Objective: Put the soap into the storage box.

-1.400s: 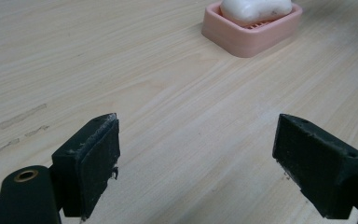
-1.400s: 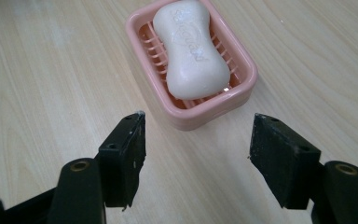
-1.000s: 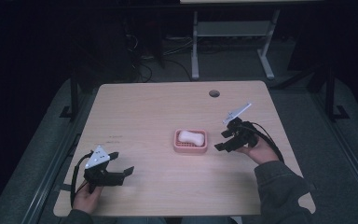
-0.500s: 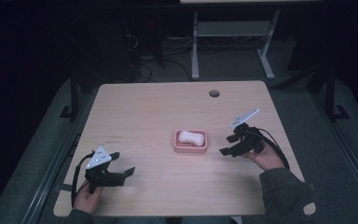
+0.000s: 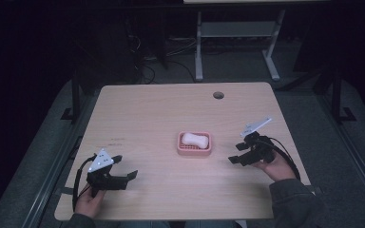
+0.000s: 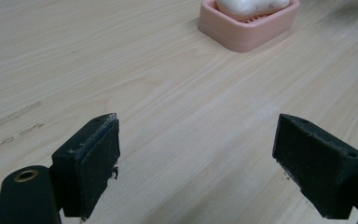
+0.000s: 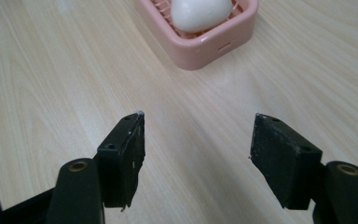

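Left black two-jaw gripper held low at the near left corner of the table, jaws spread wide with nothing between them, grey three-cornered plate on top, cable looping back past the hand. Right black two-jaw gripper held near the right edge, also gaping wide and empty, tilted toward the middle, gripped by a hand coming out of a dark sleeve.

Pale wood-grain rectangular tabletop with rounded corners and a round cable hole near the far edge; faint dark scuffs left of centre. Around it dark grey floor, a white metal table frame beyond, cables on the ground, the rest in shadow.

Pink plastic rectangular soap dish with rounded corners and a slatted bottom, just right of centre, between the two grippers and apart from both. Inside it a smooth white waisted bar of soap. Matte, slightly worn pads on the jaws.
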`<state>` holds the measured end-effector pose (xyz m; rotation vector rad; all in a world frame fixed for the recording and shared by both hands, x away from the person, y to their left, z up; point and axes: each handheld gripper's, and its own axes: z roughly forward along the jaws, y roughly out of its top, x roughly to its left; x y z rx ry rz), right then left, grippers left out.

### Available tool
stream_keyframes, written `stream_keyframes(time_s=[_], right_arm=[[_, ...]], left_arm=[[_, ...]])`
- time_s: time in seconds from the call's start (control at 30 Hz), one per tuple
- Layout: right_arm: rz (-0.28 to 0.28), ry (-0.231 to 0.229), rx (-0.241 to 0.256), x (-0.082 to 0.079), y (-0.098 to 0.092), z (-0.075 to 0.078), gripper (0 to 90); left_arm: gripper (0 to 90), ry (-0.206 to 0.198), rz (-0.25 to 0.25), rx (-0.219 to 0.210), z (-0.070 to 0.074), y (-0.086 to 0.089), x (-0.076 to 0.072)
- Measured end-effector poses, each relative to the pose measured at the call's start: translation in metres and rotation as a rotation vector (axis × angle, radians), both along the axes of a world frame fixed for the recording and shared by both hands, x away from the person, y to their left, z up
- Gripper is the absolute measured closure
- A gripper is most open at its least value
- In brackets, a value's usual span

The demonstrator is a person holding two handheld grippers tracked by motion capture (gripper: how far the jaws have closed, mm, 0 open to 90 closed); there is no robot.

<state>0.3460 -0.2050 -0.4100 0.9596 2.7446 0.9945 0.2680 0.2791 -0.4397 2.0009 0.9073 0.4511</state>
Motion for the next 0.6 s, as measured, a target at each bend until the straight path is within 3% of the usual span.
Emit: stream_keyframes(time_s=[0.6], right_arm=[[-0.028, -0.024, 0.019, -0.032, -0.02, -0.012, 33.8]], left_arm=[[14.4, -0.001, -0.004, 0.013, -0.001, -0.001, -0.002]])
